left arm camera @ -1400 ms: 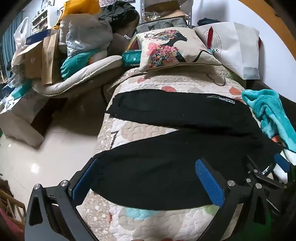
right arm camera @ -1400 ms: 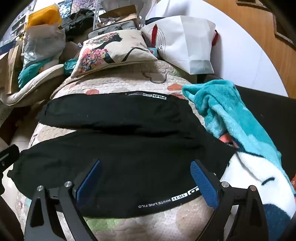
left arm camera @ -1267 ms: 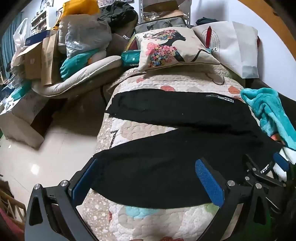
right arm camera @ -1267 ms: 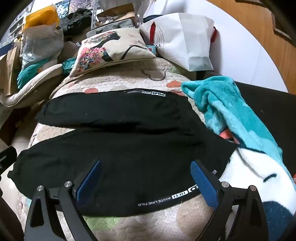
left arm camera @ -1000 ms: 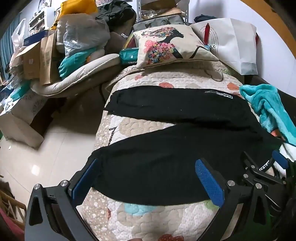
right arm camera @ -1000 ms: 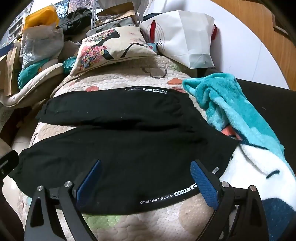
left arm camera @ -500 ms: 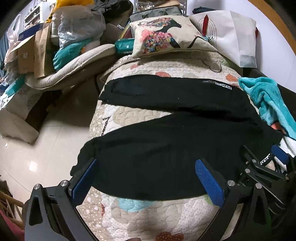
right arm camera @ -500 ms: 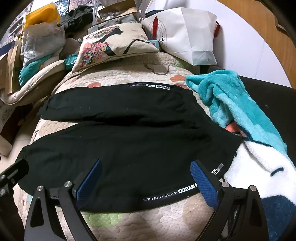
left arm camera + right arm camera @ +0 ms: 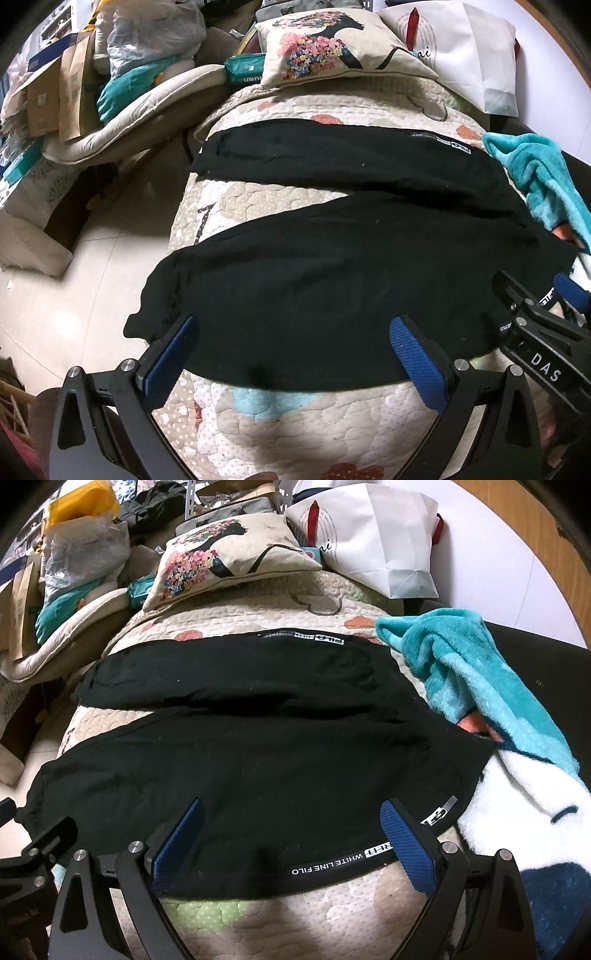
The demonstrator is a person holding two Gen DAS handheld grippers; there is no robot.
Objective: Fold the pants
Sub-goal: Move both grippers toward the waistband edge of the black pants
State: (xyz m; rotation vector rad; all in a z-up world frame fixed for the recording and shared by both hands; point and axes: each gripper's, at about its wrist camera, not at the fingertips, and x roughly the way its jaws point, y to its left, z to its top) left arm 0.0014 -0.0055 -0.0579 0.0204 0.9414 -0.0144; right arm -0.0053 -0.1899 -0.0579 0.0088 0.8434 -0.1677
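On the quilted bed point(image 9: 288, 417) your left gripper point(image 9: 295, 354) and right gripper point(image 9: 291, 834) hover with fingers spread wide, empty, over the near edge of the black pants point(image 9: 258, 760). Beyond the pants lies a floral pillow point(image 9: 332, 48); a teal blanket point(image 9: 472, 672) touches their right side.

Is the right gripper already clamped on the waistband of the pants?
No. The right gripper hangs open above the black pants, with the lettered waistband lying free on the quilt.
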